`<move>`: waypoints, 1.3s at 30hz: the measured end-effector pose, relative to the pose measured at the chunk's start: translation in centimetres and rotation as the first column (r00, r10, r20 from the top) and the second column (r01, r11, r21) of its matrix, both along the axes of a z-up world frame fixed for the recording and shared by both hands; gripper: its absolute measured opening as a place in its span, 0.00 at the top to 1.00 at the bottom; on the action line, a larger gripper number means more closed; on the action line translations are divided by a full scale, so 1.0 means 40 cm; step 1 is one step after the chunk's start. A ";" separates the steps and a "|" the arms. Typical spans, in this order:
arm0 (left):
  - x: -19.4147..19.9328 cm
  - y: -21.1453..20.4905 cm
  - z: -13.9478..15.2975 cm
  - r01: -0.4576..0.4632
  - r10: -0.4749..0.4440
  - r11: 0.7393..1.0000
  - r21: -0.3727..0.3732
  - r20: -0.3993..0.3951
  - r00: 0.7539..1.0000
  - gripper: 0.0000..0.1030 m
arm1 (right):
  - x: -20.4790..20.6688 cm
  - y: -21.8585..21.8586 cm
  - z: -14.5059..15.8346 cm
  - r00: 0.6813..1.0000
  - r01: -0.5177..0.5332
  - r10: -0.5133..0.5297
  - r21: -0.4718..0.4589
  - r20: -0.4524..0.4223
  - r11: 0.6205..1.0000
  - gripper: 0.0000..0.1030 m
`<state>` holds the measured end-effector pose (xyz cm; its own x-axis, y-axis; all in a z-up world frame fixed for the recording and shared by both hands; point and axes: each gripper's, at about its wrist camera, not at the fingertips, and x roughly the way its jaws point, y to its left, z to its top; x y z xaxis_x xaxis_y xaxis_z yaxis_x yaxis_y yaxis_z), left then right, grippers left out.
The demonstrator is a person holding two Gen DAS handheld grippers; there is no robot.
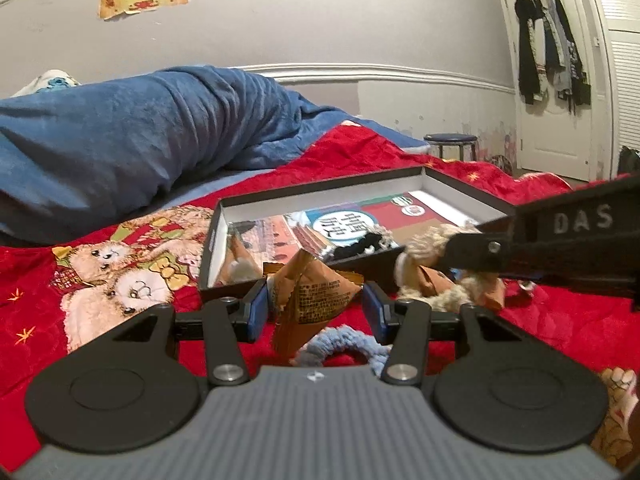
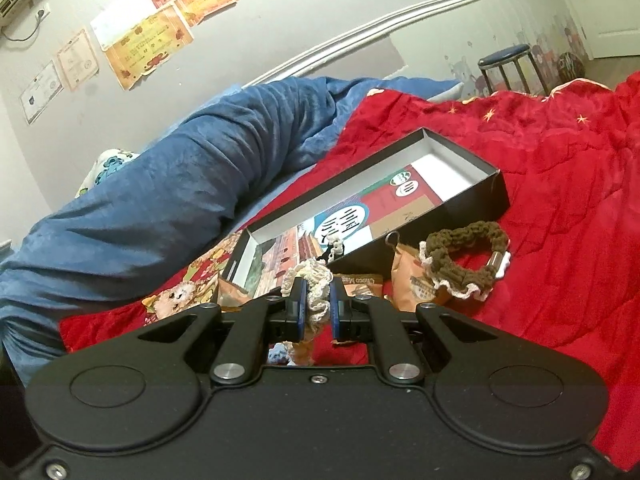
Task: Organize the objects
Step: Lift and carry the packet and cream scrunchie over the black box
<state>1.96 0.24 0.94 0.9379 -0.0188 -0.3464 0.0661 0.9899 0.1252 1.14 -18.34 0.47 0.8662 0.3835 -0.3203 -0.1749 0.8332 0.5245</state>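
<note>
Left wrist: left gripper (image 1: 316,306) clamped on orange crinkly foil snack packet (image 1: 310,300), just near of shallow black cardboard box (image 1: 468,188); thin foil, could slip or snag box's near wall | Right wrist: right gripper (image 2: 316,306) pinched shut on cream crocheted scrunchie (image 2: 308,280), near box's left end; soft loop could catch the rim.

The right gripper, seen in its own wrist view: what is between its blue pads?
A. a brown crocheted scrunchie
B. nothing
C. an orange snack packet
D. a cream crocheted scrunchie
D: the right gripper pinches the cream crocheted scrunchie between its nearly closed pads.
</note>
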 end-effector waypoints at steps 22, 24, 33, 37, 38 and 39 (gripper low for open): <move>0.109 0.105 0.026 -0.112 0.114 0.993 -0.034 0.057 0.992 0.47 | 0.134 -0.045 0.068 0.989 0.078 -0.080 0.016 0.126 0.997 0.88; 0.116 0.114 0.025 -0.136 0.137 0.991 -0.016 0.094 0.986 0.47 | 0.147 -0.048 0.074 0.988 0.082 -0.083 0.011 0.133 0.997 0.88; 0.093 0.113 0.025 -0.049 0.050 0.999 -0.007 0.159 0.986 0.47 | 0.213 -0.043 0.066 0.986 0.099 -0.092 -0.040 0.142 0.994 0.88; 0.087 0.088 0.010 -0.015 0.007 0.999 0.040 0.184 0.983 0.47 | 0.252 -0.033 0.043 0.982 0.128 -0.115 -0.086 0.148 0.988 0.88; 0.086 0.085 0.009 -0.011 0.003 0.999 0.046 0.186 0.983 0.47 | 0.259 -0.033 0.036 0.981 0.137 -0.123 -0.089 0.147 0.987 0.88; 0.086 0.086 0.008 -0.009 0.001 0.999 0.044 0.187 0.982 0.47 | 0.268 -0.034 0.027 0.980 0.147 -0.133 -0.091 0.145 0.985 0.88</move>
